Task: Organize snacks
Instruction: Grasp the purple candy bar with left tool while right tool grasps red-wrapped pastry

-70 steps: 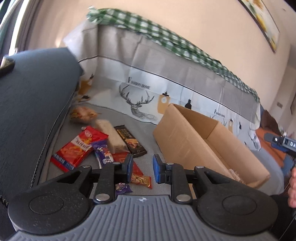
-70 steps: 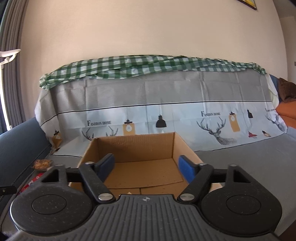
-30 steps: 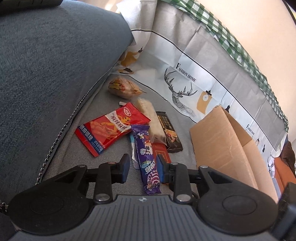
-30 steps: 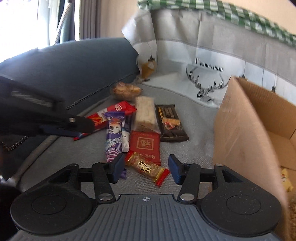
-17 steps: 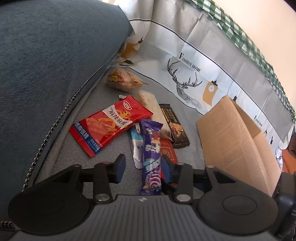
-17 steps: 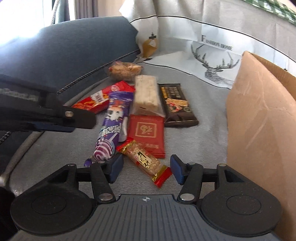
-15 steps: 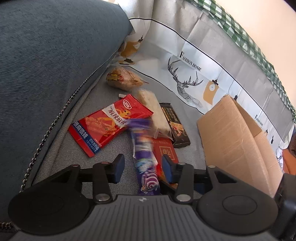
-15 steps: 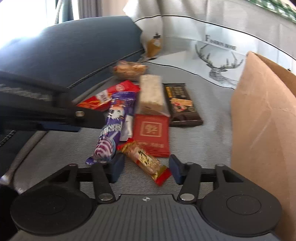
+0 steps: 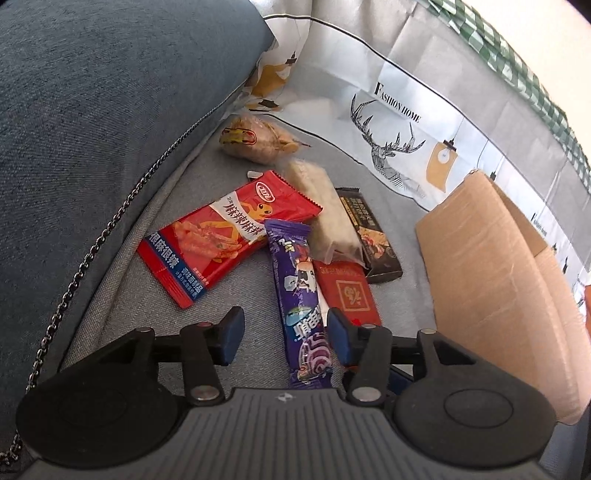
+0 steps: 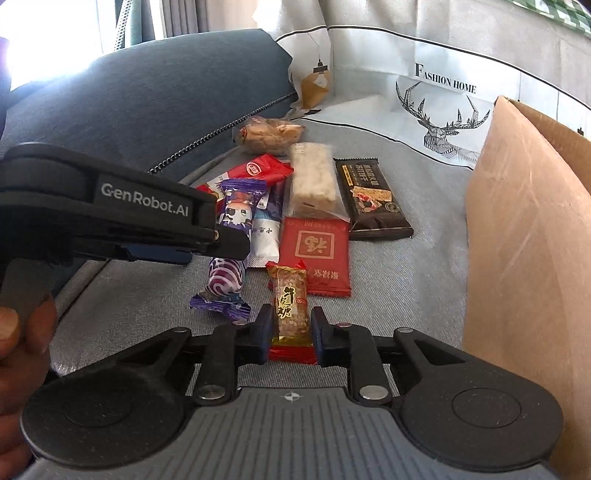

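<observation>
Snacks lie on grey sofa seat [image 9: 122, 306] beside cardboard box [image 9: 491, 280]. Right gripper [image 10: 289, 334] fingers clamped on nougat candy [image 10: 290, 306]. Left gripper [image 9: 284, 334] fingers opening around purple wafer bar [image 9: 297, 291], not pressing it.

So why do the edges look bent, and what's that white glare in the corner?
Left wrist view: a fisheye lens bows the straight cardboard box and sofa cushion; the snacks in the middle stay sharp. Right wrist view: daylight from the window washes out the top left corner, and the pale nougat bar looks slightly smeared.
</observation>
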`<state>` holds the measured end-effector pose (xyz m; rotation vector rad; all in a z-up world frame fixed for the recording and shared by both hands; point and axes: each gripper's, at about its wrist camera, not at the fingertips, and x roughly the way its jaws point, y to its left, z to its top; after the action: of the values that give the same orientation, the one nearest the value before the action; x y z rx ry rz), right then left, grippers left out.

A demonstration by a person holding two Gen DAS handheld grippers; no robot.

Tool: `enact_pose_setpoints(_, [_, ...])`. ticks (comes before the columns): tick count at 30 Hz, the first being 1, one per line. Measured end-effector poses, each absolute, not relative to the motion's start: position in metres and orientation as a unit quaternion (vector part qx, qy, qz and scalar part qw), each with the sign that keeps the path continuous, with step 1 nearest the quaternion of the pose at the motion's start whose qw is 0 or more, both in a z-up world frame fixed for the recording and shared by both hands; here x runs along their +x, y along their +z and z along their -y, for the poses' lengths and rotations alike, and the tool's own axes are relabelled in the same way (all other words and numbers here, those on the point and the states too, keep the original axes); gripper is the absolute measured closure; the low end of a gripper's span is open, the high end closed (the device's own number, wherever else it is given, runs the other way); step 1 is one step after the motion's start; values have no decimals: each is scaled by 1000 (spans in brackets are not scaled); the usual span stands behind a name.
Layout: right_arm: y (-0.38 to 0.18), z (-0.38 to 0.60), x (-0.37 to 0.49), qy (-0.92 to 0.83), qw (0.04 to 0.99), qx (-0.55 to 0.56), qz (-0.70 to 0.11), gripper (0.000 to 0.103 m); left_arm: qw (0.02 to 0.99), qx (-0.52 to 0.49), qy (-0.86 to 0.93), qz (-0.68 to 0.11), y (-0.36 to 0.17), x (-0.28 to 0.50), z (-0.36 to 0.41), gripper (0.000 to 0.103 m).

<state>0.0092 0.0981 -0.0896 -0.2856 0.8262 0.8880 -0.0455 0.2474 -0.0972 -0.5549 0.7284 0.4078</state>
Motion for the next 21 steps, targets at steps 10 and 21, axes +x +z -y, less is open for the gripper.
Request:
enact_pose_setpoints(10, [-88,-92,5,414,809,-122,-399,82,883,-246,185,-355,-93,-50,-242,84])
enact_pose_setpoints(21, [-75,-72,-15,415,799,-116,-420,83,877,-256,183,-362,-73,-88,-235,85])
